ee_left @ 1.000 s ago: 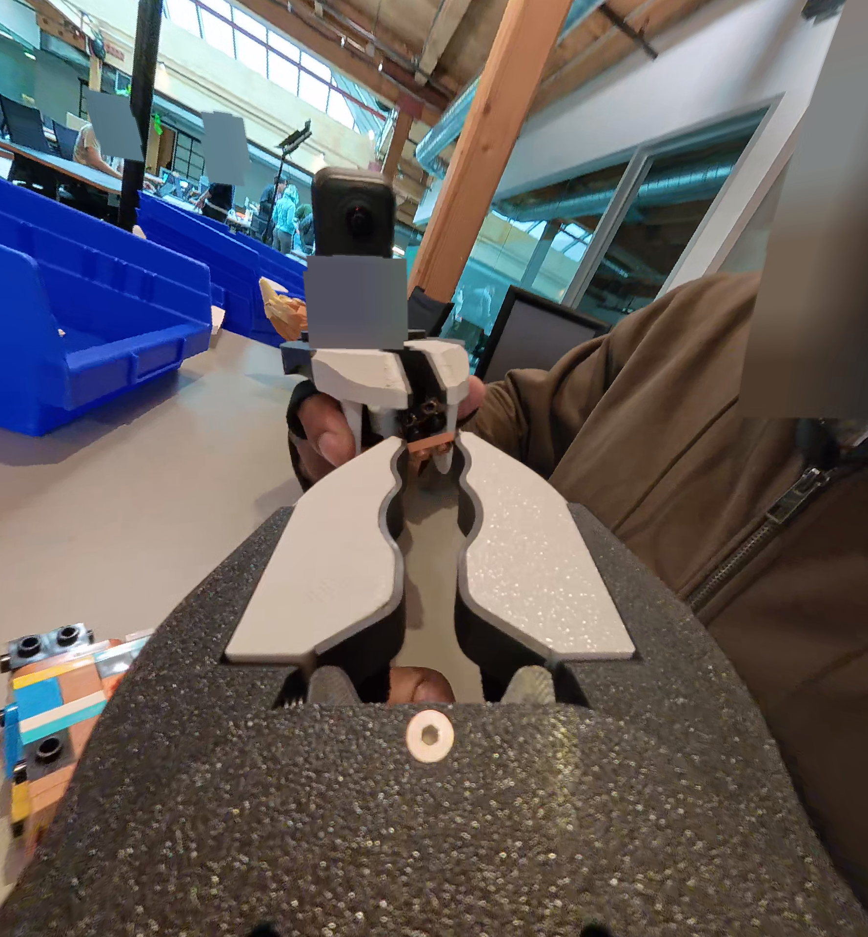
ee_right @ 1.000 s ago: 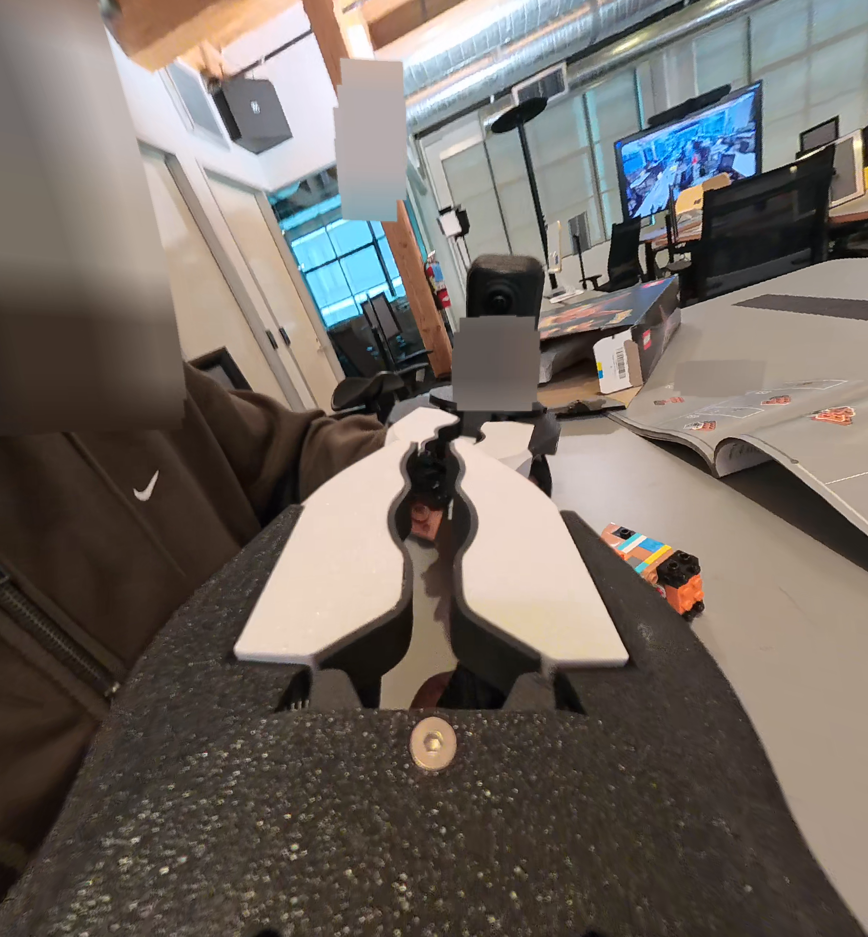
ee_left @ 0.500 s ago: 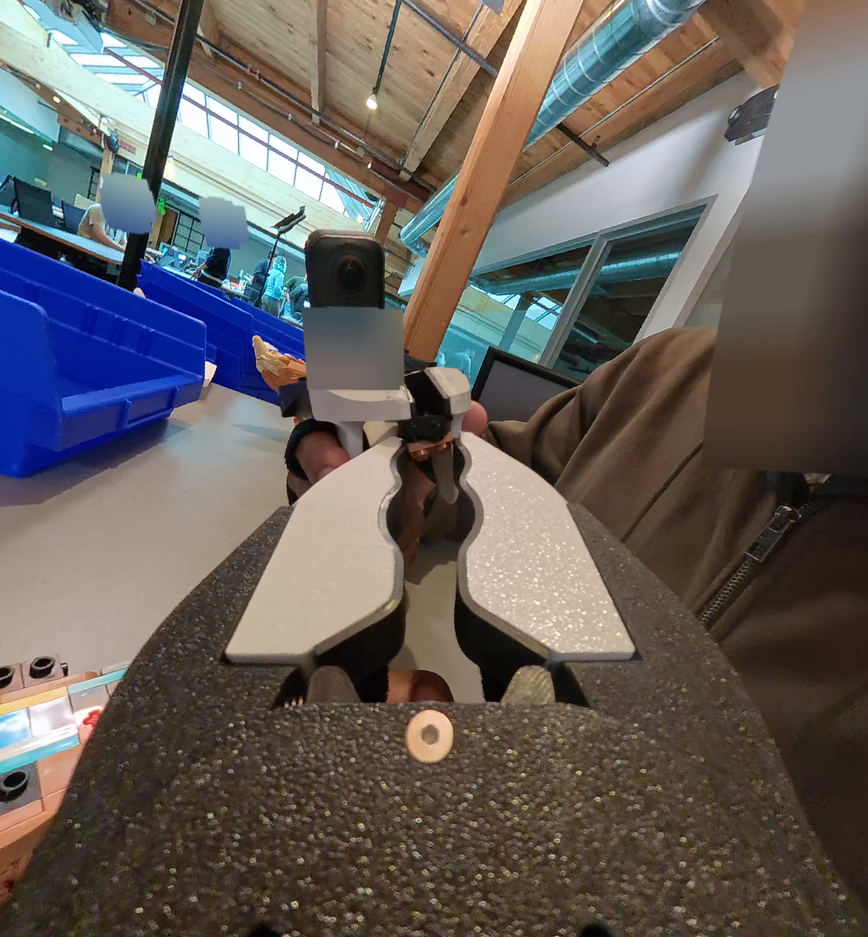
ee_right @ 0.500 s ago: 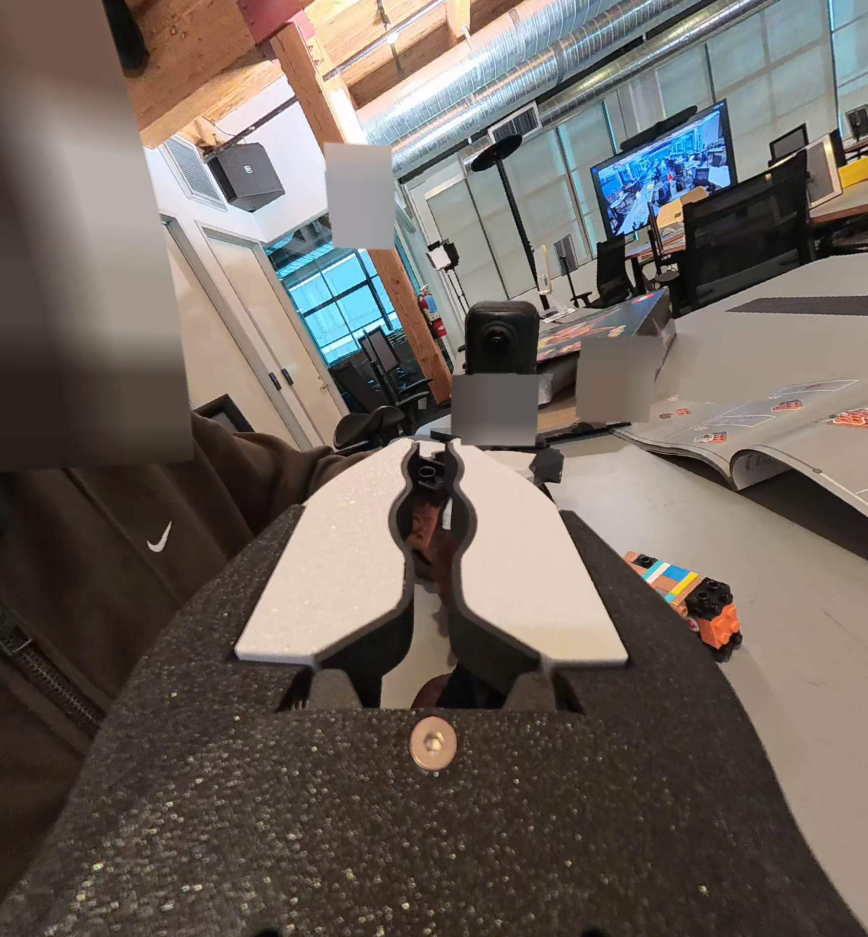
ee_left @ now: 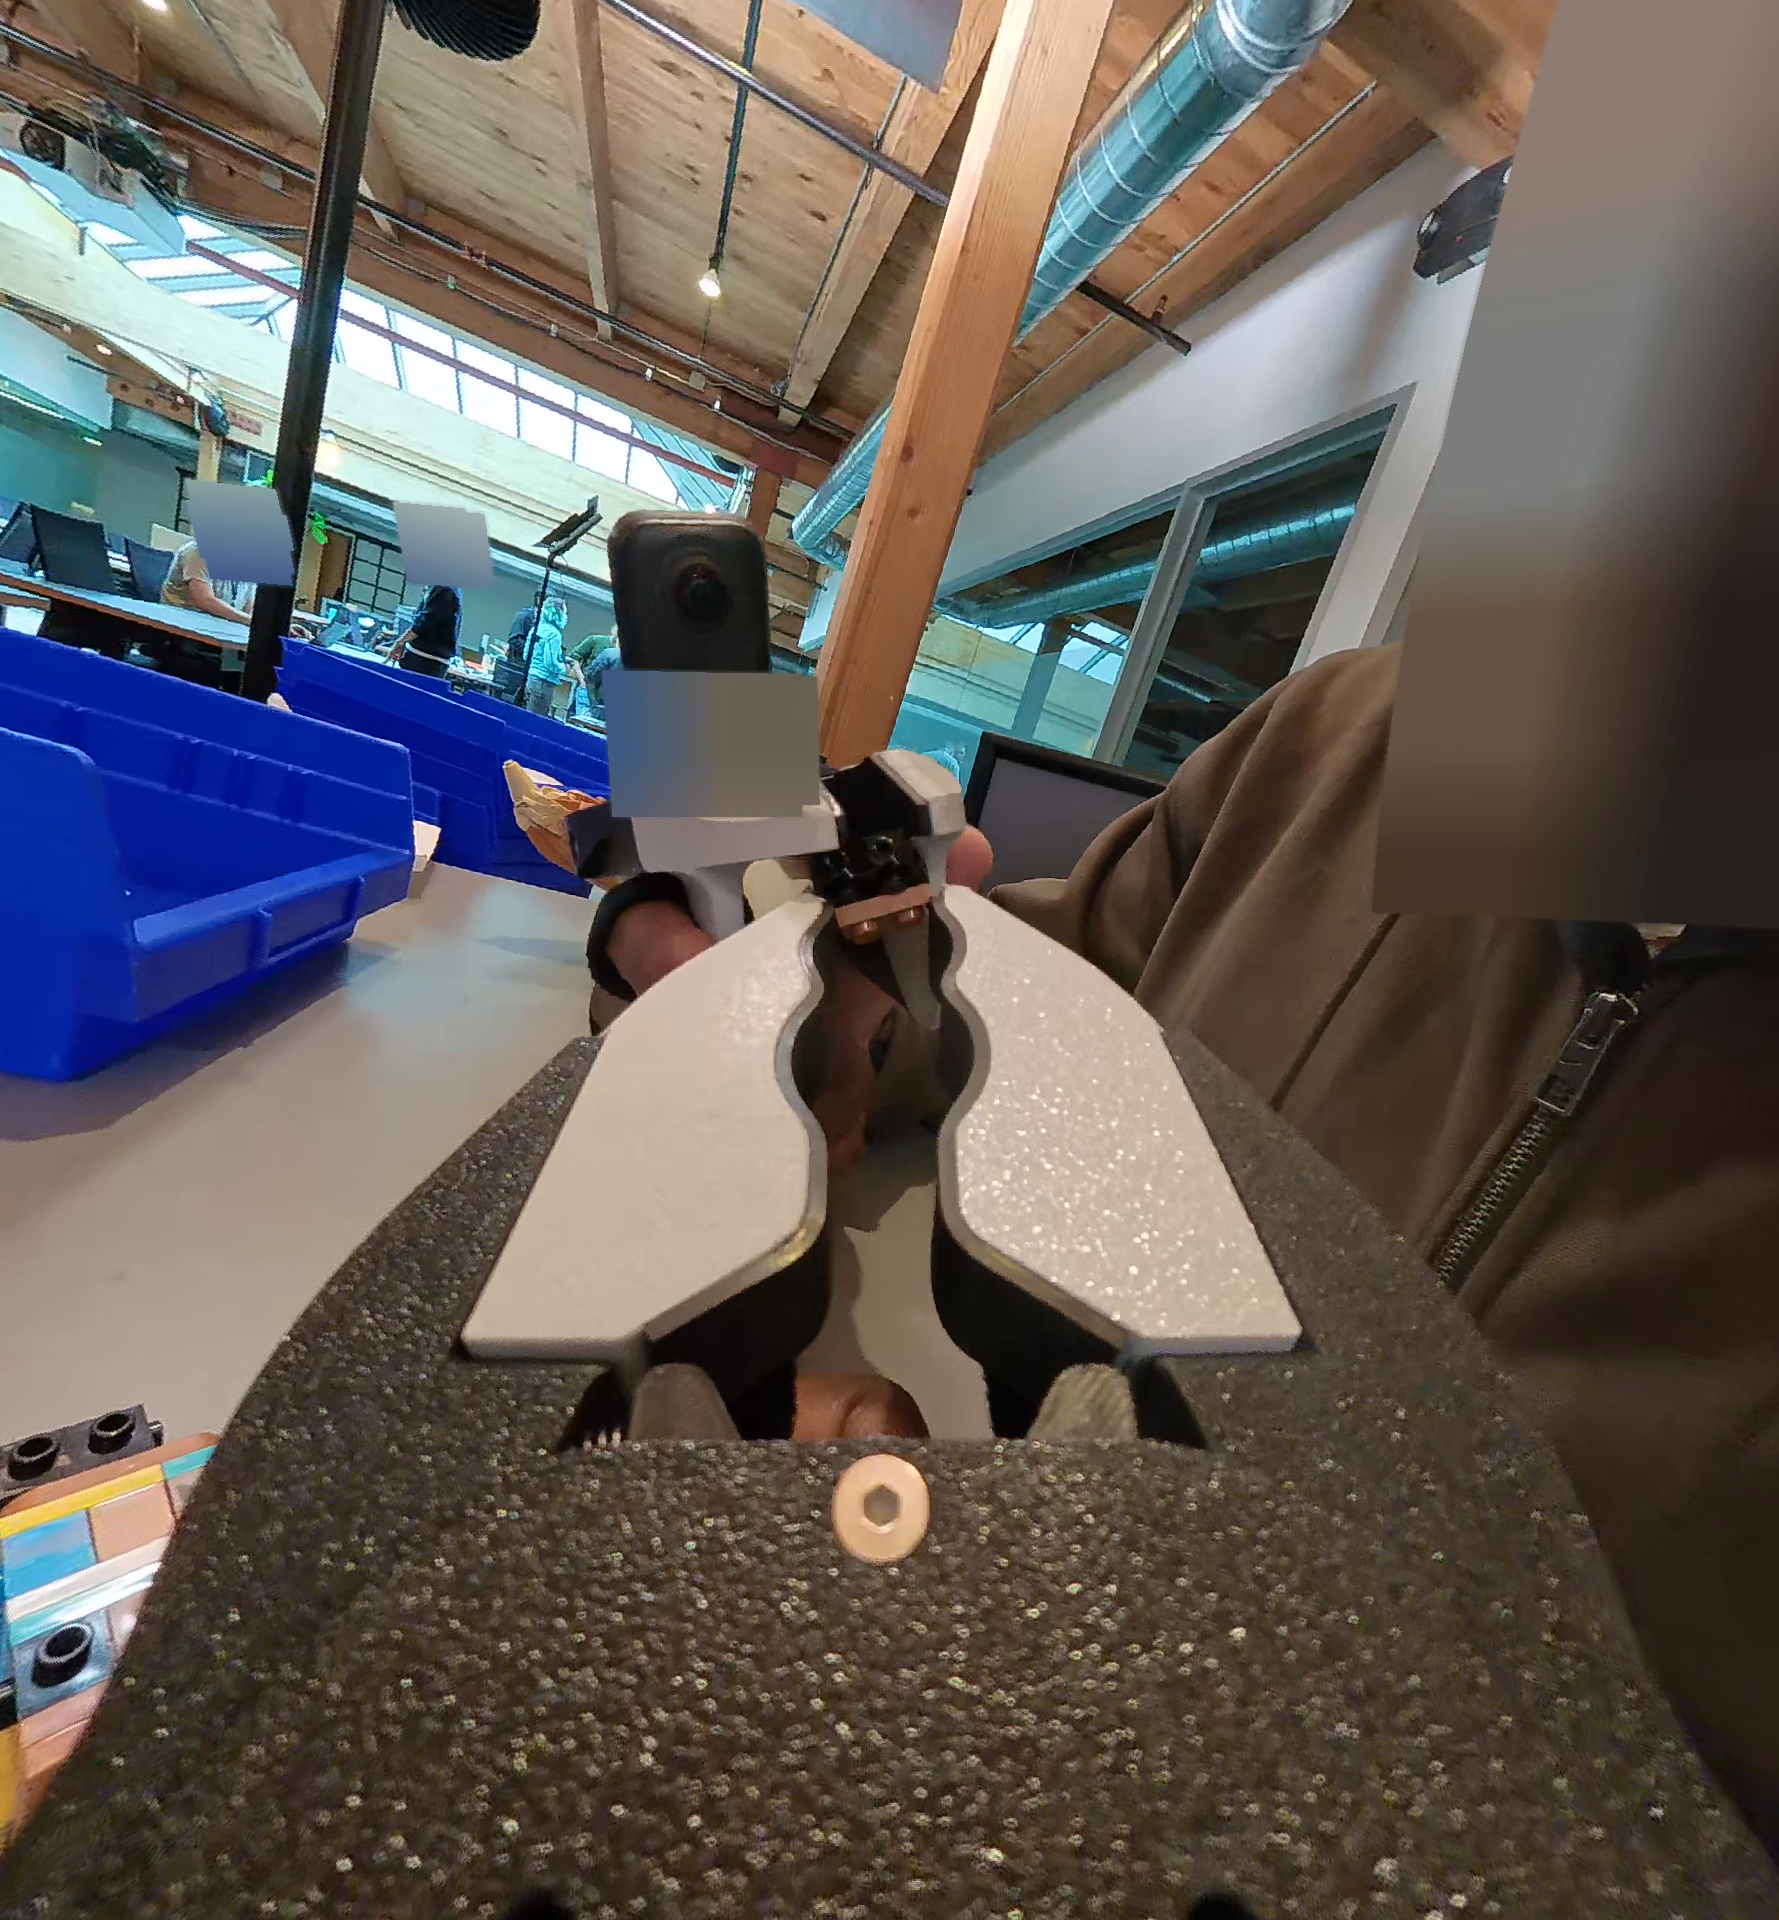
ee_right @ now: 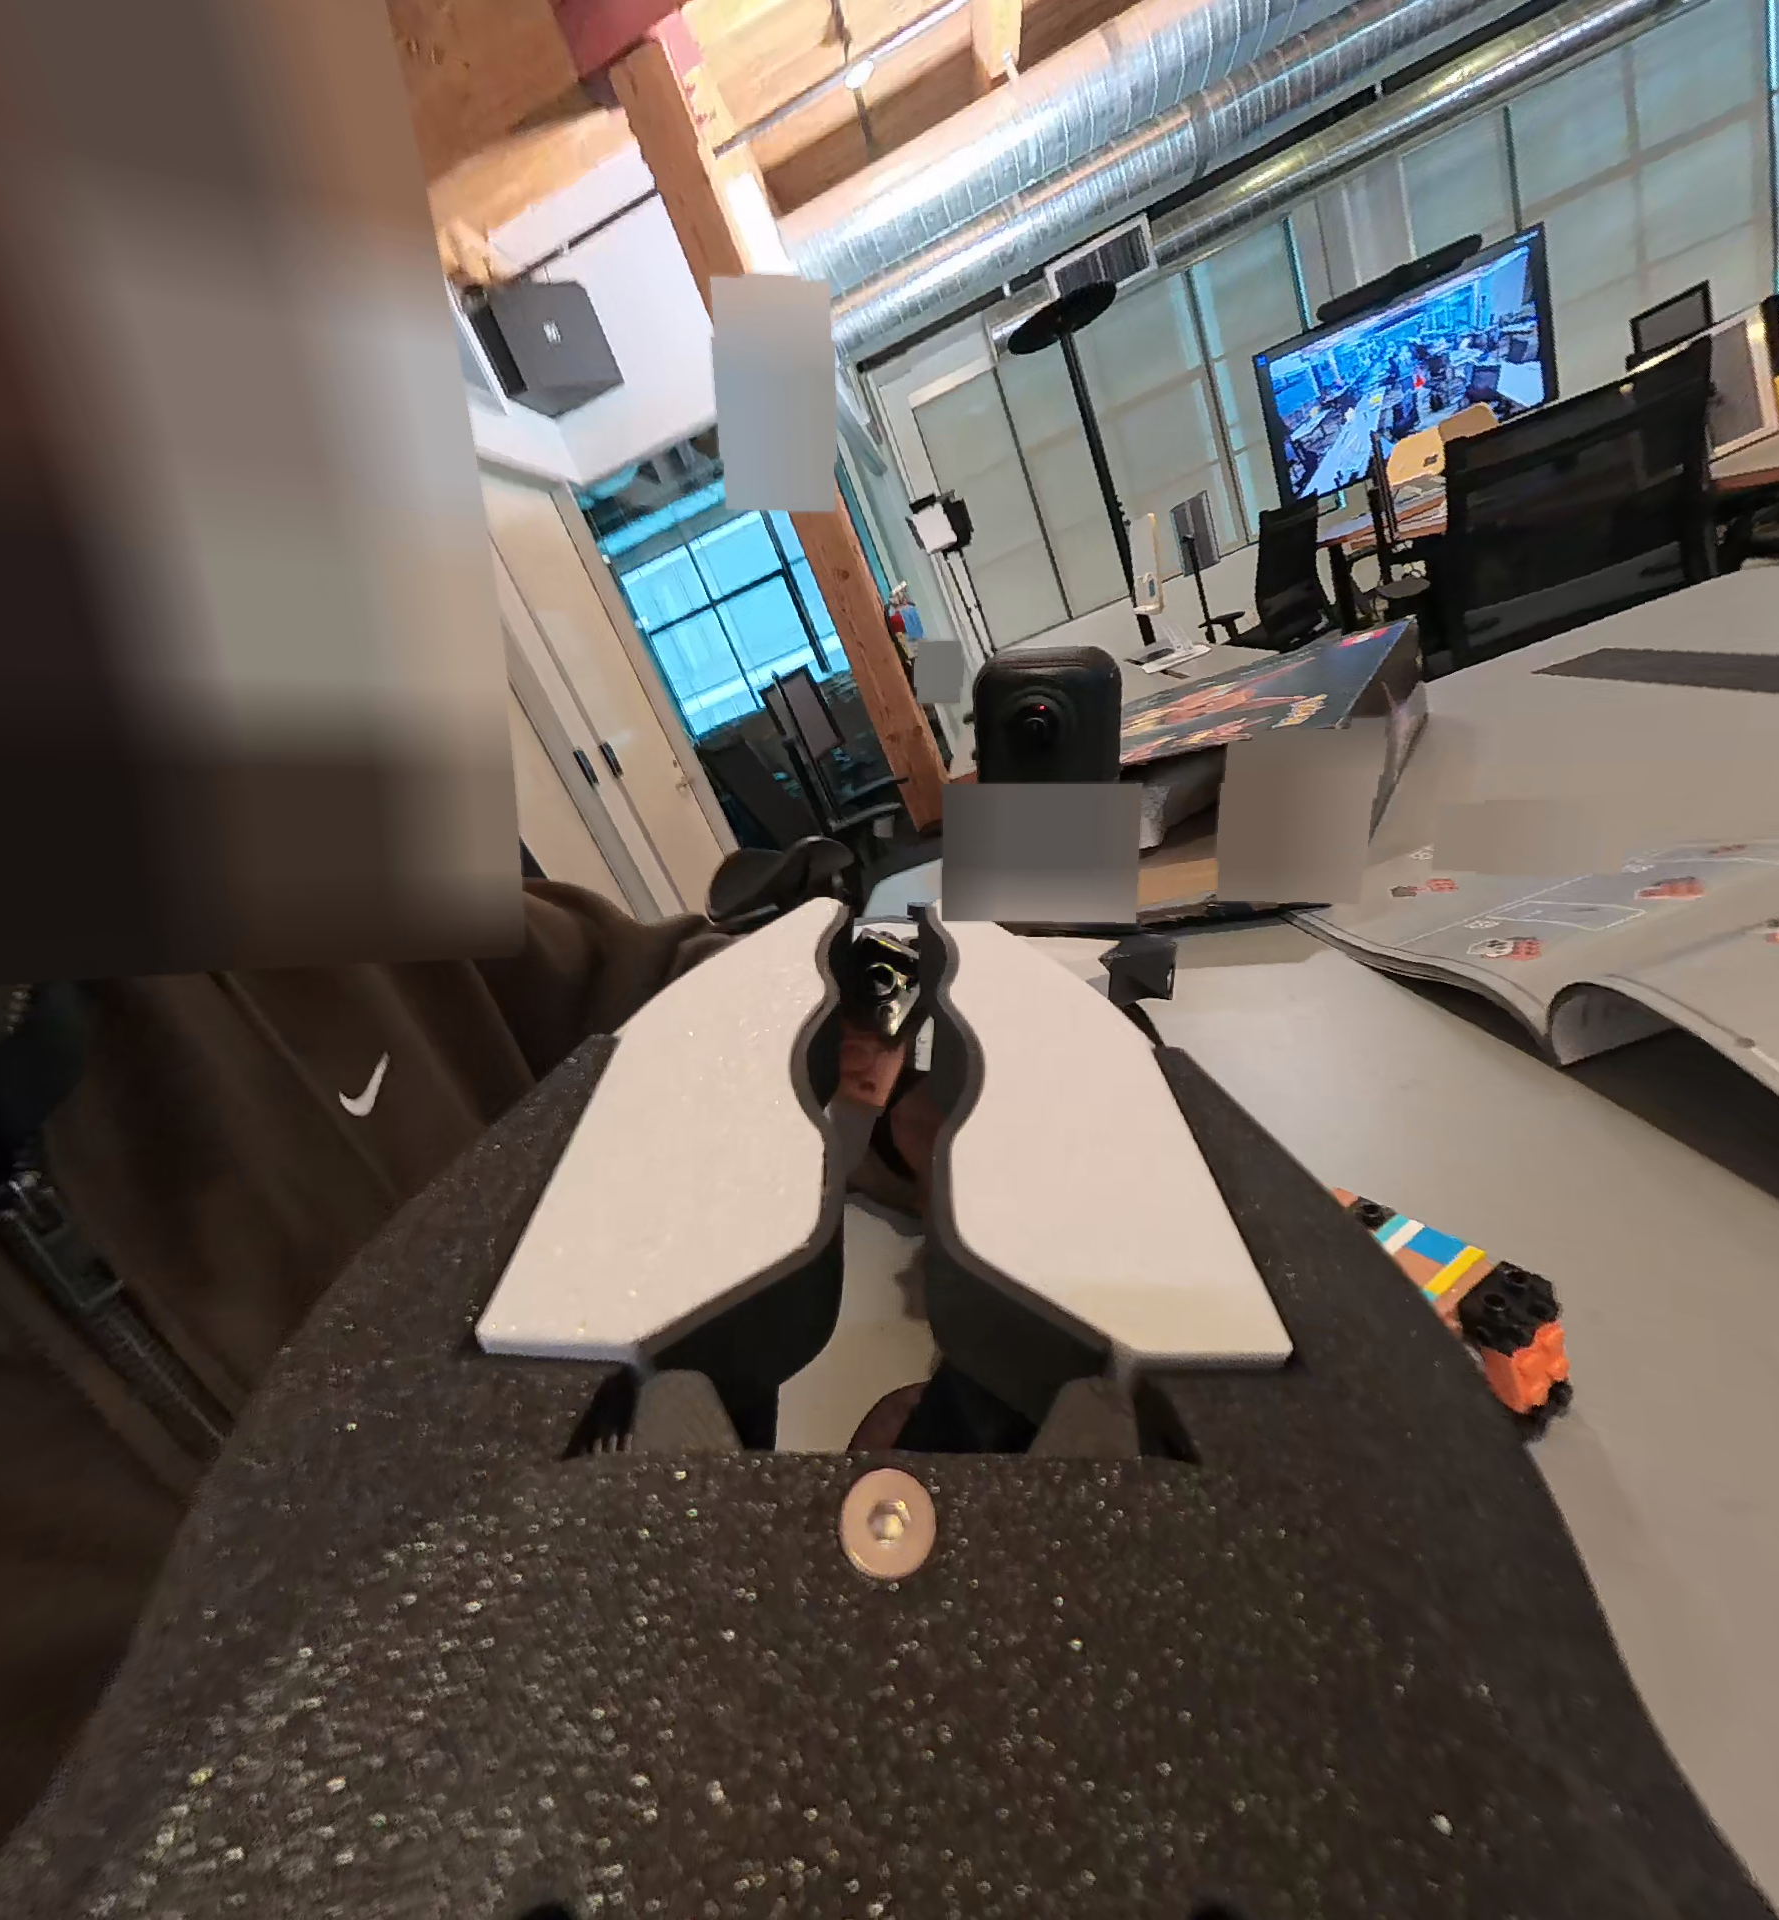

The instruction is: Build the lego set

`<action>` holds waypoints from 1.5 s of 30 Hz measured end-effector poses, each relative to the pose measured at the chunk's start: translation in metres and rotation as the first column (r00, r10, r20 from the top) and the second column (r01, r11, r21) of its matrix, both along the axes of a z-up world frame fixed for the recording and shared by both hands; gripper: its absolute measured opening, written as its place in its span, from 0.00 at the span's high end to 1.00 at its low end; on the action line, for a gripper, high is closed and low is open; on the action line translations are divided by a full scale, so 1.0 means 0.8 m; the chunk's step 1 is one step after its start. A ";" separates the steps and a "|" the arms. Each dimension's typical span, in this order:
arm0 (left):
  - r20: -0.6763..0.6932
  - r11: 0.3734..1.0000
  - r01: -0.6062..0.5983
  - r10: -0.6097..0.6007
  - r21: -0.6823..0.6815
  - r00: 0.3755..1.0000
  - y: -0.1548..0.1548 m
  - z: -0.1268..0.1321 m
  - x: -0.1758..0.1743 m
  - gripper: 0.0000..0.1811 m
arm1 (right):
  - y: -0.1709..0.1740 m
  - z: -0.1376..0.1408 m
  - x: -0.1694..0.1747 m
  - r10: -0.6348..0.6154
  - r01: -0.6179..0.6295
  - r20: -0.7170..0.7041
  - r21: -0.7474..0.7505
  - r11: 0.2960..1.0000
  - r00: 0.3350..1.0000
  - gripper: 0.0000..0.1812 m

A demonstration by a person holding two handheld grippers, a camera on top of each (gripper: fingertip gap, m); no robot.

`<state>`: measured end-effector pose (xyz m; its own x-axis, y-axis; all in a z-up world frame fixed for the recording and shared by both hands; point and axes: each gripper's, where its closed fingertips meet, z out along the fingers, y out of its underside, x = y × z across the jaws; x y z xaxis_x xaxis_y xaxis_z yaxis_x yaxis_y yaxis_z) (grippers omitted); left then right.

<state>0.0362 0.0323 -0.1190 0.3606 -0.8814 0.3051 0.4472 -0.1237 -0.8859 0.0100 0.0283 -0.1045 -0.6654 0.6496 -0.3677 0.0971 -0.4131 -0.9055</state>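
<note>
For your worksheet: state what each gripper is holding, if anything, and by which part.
The right gripper pinches a small black-and-tan lego piece by its black upper part. The left gripper sits close around the tan end; whether it grips cannot be told.

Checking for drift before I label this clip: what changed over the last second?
Both grippers tilted upward: more ceiling shows, and the table and multicoloured brick assembly sit lower in the views. In the left wrist view the small black-and-tan brick piece moved from the left gripper's tips to just above them. Unchanged: the right gripper holds that piece, both grippers are nearly closed and face each other; blue plastic bins and open instruction booklet stayed put.
</note>
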 end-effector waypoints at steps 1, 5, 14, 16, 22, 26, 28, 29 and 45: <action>0.001 1.000 0.001 -0.001 0.001 1.000 0.000 0.000 0.000 0.91 | 0.000 0.000 0.000 -0.004 0.004 -0.004 0.015 1.000 1.000 0.94; 0.008 1.000 0.030 -0.030 0.004 1.000 -0.004 0.001 0.004 0.91 | -0.003 0.000 0.004 0.001 0.001 -0.027 0.059 0.998 1.000 0.93; 0.039 0.997 0.052 -0.055 0.057 0.998 -0.012 0.009 0.007 0.91 | -0.009 0.007 0.009 0.026 -0.023 -0.060 0.050 0.998 0.998 0.93; 0.039 0.996 0.051 -0.053 0.073 0.998 -0.013 0.011 0.008 0.91 | -0.010 0.009 0.010 0.030 -0.026 -0.066 0.052 0.998 0.997 0.93; 0.019 0.992 0.049 -0.051 0.113 0.999 -0.018 0.013 0.012 0.91 | -0.016 0.014 0.012 0.037 -0.031 -0.086 0.065 0.997 0.996 0.92; 0.015 0.991 0.050 -0.052 0.126 0.999 -0.020 0.014 0.014 0.91 | -0.020 0.015 0.012 0.040 -0.032 -0.096 0.082 0.996 0.995 0.92; 0.012 0.990 0.044 -0.046 0.133 0.999 -0.021 0.015 0.013 0.91 | -0.021 0.017 0.014 0.040 -0.029 -0.109 0.095 0.995 0.993 0.92; 0.011 0.990 0.040 -0.042 0.136 0.999 -0.021 0.015 0.012 0.91 | -0.019 0.019 0.016 0.037 -0.024 -0.119 0.109 0.994 0.992 0.91; 0.040 0.991 0.008 -0.014 0.134 0.999 -0.019 0.021 0.002 0.91 | -0.006 0.009 0.041 -0.036 0.473 -0.543 0.694 0.543 0.839 0.80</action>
<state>0.0380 0.0173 -0.1021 0.3405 -0.9192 0.1980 0.4827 -0.0098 -0.8757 0.0430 0.0237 -0.0975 -0.3505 0.6853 0.6384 -0.3577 0.5320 -0.7675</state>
